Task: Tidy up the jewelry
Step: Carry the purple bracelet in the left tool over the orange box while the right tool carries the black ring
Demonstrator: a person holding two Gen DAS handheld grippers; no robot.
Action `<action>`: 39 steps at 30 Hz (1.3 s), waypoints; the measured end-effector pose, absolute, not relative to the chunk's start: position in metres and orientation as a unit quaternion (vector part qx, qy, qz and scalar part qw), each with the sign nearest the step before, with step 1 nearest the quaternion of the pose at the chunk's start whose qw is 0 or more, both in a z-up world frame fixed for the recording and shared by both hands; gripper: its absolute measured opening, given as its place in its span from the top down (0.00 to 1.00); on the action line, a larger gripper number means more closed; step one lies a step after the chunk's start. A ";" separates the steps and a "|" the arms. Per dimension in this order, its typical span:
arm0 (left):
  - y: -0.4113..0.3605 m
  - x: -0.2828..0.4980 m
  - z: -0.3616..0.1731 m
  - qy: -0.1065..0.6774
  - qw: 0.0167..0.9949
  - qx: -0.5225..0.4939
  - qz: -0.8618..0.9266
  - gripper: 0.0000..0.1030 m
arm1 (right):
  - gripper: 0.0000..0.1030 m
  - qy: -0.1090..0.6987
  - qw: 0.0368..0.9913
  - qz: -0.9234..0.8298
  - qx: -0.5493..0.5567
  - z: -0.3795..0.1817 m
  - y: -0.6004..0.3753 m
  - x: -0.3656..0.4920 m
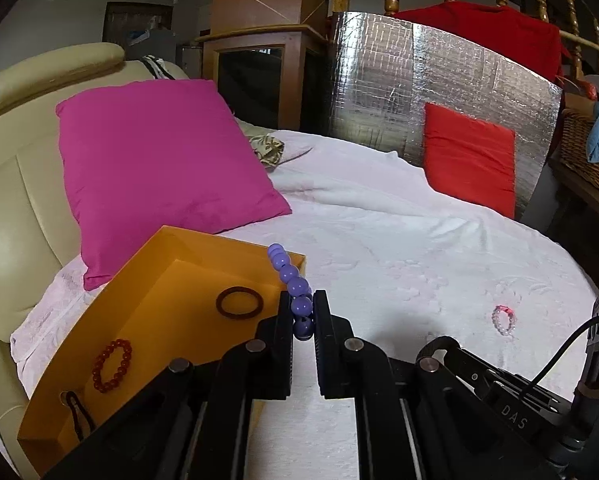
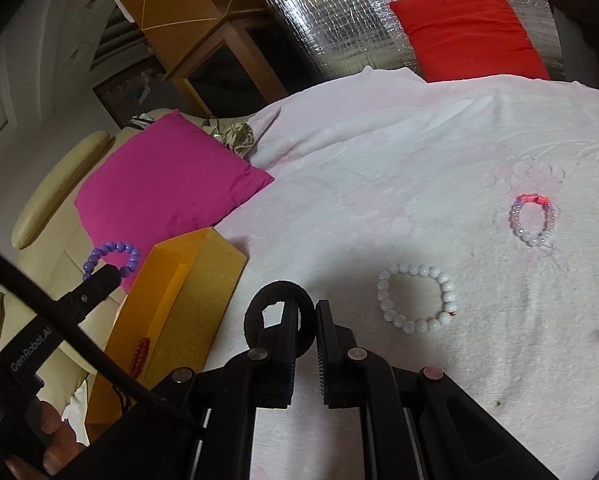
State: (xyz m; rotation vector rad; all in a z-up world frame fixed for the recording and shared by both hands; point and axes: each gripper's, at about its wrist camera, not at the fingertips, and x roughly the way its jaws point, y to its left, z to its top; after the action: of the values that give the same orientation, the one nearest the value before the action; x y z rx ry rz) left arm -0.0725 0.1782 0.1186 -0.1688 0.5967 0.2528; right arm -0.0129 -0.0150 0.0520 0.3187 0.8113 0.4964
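I see a bed w/ a pale pink blanket point(image 2: 379, 168). On it, lower left of the right wrist view, an orange box point(image 2: 187, 304). At center-right a white bead bracelet point(image 2: 417, 298), and a pink-white bracelet point(image 2: 533, 220) near it. A magenta pillow point(image 2: 159, 184) lies at left, a red pillow point(image 2: 467, 32) at top right.
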 end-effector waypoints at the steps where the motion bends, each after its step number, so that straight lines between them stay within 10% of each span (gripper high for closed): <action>1: 0.180 -0.073 0.118 0.293 0.944 -0.084 0.126 0.91 | 0.90 0.389 0.877 0.238 0.152 0.052 -0.013 -0.013; 39: 0.269 -0.099 0.119 0.274 0.931 -0.115 0.214 0.91 | 0.90 0.346 0.872 0.309 0.158 0.082 0.085 -0.013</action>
State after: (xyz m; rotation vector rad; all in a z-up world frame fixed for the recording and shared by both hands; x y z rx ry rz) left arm -0.0990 0.2687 0.1187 -0.2356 0.5610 0.4375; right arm -0.0128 0.0846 0.0816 0.3296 0.7223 0.6468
